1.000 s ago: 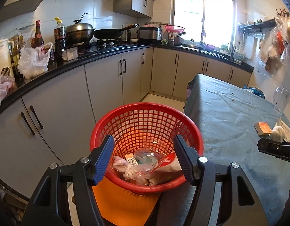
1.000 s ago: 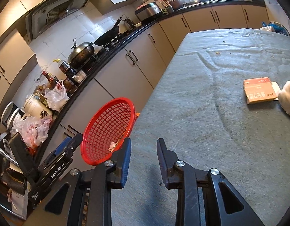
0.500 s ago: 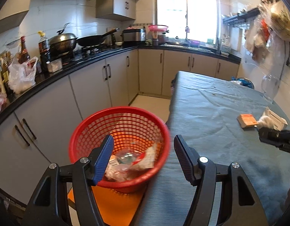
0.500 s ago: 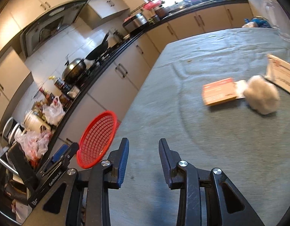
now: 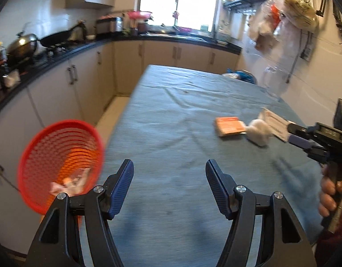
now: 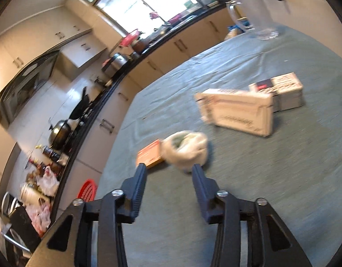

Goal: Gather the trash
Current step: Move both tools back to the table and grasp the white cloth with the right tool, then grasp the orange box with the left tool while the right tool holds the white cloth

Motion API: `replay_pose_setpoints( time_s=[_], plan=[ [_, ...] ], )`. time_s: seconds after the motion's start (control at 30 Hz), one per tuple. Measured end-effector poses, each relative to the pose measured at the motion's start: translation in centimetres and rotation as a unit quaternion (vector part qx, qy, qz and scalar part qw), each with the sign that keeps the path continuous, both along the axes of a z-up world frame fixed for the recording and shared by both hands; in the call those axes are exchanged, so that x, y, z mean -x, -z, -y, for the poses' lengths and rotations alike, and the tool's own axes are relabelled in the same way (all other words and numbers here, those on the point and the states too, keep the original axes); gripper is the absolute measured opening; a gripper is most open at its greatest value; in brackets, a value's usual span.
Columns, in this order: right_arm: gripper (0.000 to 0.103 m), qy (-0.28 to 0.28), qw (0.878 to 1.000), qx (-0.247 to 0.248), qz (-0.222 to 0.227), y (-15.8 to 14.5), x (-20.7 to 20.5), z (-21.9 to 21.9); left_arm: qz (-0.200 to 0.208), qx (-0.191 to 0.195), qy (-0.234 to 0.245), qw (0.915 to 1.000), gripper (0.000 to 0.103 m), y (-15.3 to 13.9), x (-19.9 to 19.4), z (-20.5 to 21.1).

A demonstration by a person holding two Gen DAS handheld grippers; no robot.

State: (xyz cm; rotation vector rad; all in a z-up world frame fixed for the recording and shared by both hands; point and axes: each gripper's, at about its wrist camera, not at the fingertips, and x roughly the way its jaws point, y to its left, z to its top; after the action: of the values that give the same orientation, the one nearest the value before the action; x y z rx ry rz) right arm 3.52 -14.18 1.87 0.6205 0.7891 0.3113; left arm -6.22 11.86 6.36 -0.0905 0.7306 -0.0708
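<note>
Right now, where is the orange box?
The orange box lies on the grey tablecloth, touching the white bag's left side, just ahead of the right tool's left finger.

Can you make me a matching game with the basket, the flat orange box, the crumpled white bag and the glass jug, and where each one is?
Things:
1. red basket
2. orange box
3. crumpled white bag
4. glass jug

Places:
a. right in front of the open right gripper
b. at the far end of the table
c. off the table's edge, with scraps inside
d. lying flat beside the bag

Pairs: 1-c, 2-d, 3-a, 4-b
</note>
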Motion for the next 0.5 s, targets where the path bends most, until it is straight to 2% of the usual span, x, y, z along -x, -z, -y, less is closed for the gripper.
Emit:
replay_pose_setpoints(
  time_s=[0.13, 0.27, 0.33, 0.43, 0.5],
  plan=[
    [0.057, -0.001, 1.000, 0.002, -0.032, 0.9, -2.5, 0.7, -0.009, 0.002, 0.020, 0.9998, 0.066, -0.1, -1.0, 1.9],
    [0.057, -0.019, 0.998, 0.000, -0.059, 2.1, -5.4, -0.7, -0.012, -0.007, 0.029, 0.9995, 0.066, -0.1, -1.7, 3.0],
    [0.058, -0.029, 0.997, 0.007, -0.066, 2.6, -6.4, -1.5, -0.016, -0.007, 0.032, 0.9993, 0.067, -0.1, -2.1, 3.1],
    [0.065, -0.041, 0.996, 0.025, -0.070, 3.1, -7.2, -2.7, -0.023, -0.003, 0.032, 0.9992, 0.067, -0.1, -2.9, 3.1],
    [0.066, -0.056, 0.996, 0.034, -0.064, 3.3, -7.3, -3.5, -0.028, 0.005, 0.035, 0.9990, 0.067, -0.1, -3.6, 3.1]
  ],
)
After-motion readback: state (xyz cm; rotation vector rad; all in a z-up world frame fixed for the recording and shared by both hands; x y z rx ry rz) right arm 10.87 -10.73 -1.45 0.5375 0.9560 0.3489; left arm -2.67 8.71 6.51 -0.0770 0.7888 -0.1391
